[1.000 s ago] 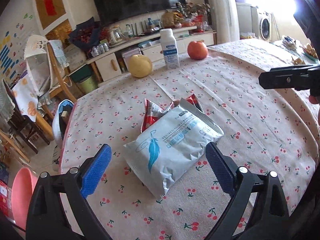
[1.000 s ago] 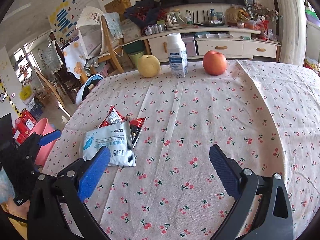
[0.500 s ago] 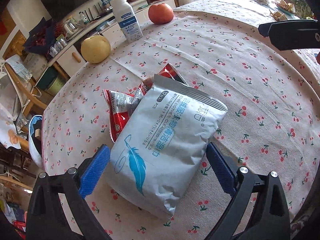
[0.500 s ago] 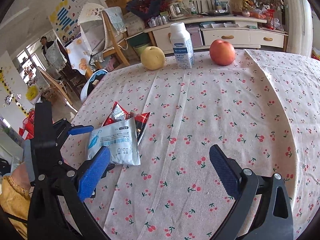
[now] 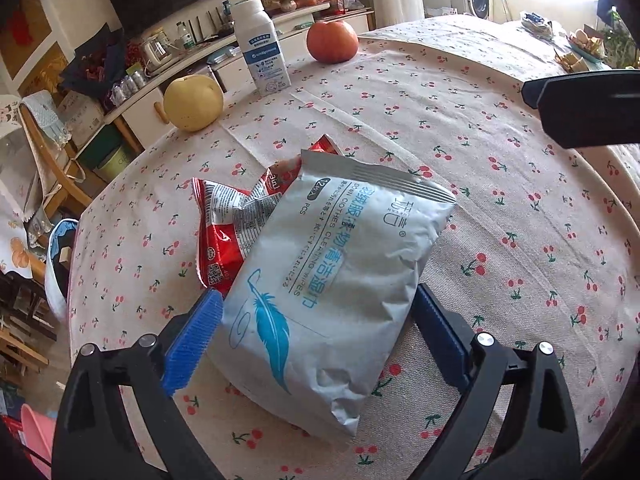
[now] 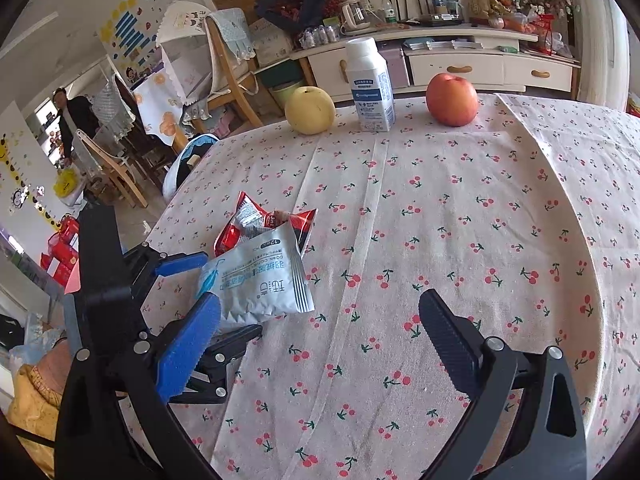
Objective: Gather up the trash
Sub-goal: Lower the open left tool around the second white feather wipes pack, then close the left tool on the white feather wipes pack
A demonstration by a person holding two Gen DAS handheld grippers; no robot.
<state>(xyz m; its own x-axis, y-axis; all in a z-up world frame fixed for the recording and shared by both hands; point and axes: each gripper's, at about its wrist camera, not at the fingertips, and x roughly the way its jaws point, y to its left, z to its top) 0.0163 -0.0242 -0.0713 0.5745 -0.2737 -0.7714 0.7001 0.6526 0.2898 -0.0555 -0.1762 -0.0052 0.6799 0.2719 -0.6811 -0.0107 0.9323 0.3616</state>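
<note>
Between the spread blue pads of the left claw [image 5: 316,340] lies a pale grey foil-plastic pouch of cleaning wipes with a blue feather print [image 5: 328,264], flat on the cherry-print cloth of the surface [image 5: 500,168], its near end inside the gap but seemingly not yet pinched. It looks light, soft and puffy, so it should crush and crinkle under pressure; the smooth film may slip. Taking it across its near body, or at a flat crimped seam, seems the safest hold (the bulging middle could squirm out). Its far left corner overlaps a crumpled red and white snack wrapper [image 5: 228,220], thinner and surely near weightless, which may shift when the pouch is lifted. To the right, the right claw [image 6: 320,340] hangs over bare cloth with its fingers wide apart, gripping nothing. At the far edge stand a yellow pear [image 5: 194,102], a white plastic bottle with a blue label [image 5: 262,50] and a red apple [image 5: 332,42].
</note>
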